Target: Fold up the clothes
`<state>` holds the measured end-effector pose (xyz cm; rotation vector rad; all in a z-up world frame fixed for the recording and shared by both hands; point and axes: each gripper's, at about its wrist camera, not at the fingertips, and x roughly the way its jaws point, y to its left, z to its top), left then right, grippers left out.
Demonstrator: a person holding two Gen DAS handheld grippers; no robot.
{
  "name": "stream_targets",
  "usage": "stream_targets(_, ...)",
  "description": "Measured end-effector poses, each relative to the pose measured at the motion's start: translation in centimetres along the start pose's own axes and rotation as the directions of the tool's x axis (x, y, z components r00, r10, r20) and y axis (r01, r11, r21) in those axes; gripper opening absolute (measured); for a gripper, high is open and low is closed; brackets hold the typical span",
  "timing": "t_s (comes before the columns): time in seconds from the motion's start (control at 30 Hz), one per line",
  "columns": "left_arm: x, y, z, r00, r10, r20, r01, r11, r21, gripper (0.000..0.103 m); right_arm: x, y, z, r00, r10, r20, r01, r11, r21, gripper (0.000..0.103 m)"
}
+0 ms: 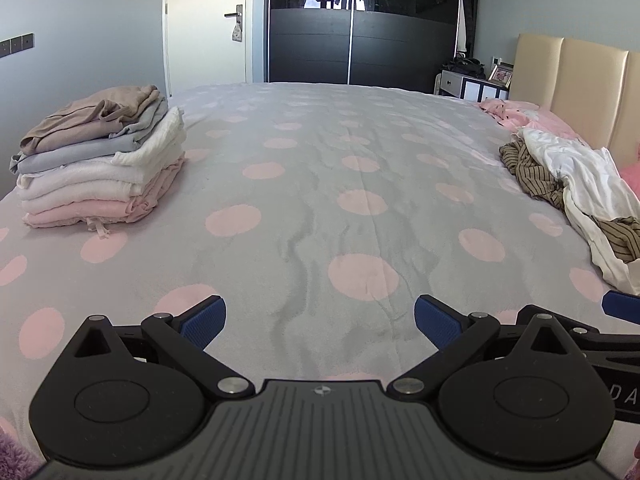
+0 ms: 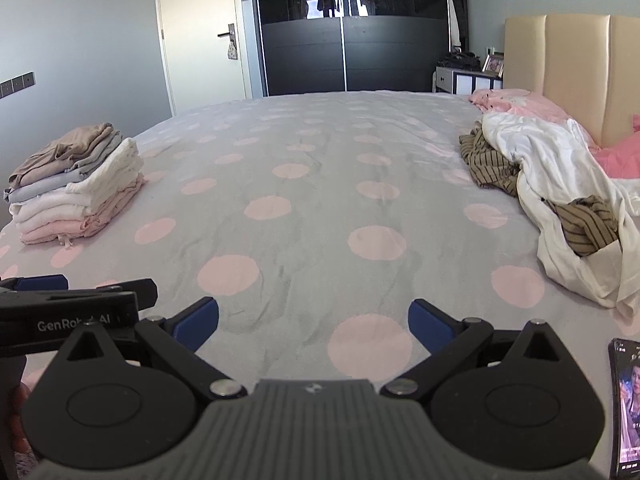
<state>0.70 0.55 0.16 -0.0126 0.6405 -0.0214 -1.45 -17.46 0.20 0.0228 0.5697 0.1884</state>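
A neat stack of folded clothes (image 1: 100, 164) (image 2: 76, 192), beige on top and pink at the bottom, rests at the left of the bed. A loose heap of unfolded clothes (image 1: 576, 184) (image 2: 560, 200), white cloth tangled with olive striped cloth, lies at the right by the headboard. My left gripper (image 1: 320, 326) hovers open over the near part of the grey bedspread with pink dots (image 1: 320, 200) (image 2: 320, 184), nothing between its blue pads. My right gripper (image 2: 314, 326) is open and empty too, just to the right of the left gripper.
A phone (image 2: 628, 408) with a lit screen lies at the near right bed edge. Pink pillows (image 2: 516, 104) and a beige padded headboard (image 2: 568, 72) are at the right. A dark wardrobe (image 1: 360, 24), a door (image 1: 208, 24) and a nightstand (image 1: 468, 86) stand beyond the bed.
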Motion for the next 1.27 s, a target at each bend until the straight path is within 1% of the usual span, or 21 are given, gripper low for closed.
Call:
stream_targets(0.33, -0.1, -0.3, 0.1, 1.000, -0.003, 0.007, 0.003, 1.000, 0.012, 0.102, -0.4, 0.0, -0.1, 1.000, -0.006, 0.016, 0.006, 1.000, -0.005, 0.102)
stream_targets(0.8, 0.0, -0.8, 0.1, 1.000, -0.006, 0.007, 0.006, 1.000, 0.026, 0.101, -0.5, -0.4, -0.1, 1.000, -0.006, 0.007, 0.006, 1.000, 0.013, 0.102)
stream_targets(0.93, -0.2, -0.9, 0.0, 1.000, -0.001, 0.019, 0.001, 1.000, 0.025, 0.101, -0.6, -0.5, -0.3, 1.000, -0.007, 0.015, 0.007, 1.000, 0.011, 0.102)
stream_targets(1.1, -0.6, -1.2, 0.1, 0.998, 0.002, 0.061, -0.005, 0.999, 0.049, 0.101, -0.8, -0.5, -0.3, 1.000, -0.008, 0.026, 0.007, 1.000, 0.007, 0.102)
stream_targets(1.27, -0.7, -1.2, 0.1, 0.997, -0.014, 0.072, 0.010, 0.999, 0.050, 0.101, -0.9, -0.9, -0.3, 1.000, -0.001, 0.027, 0.000, 1.000, 0.014, 0.102)
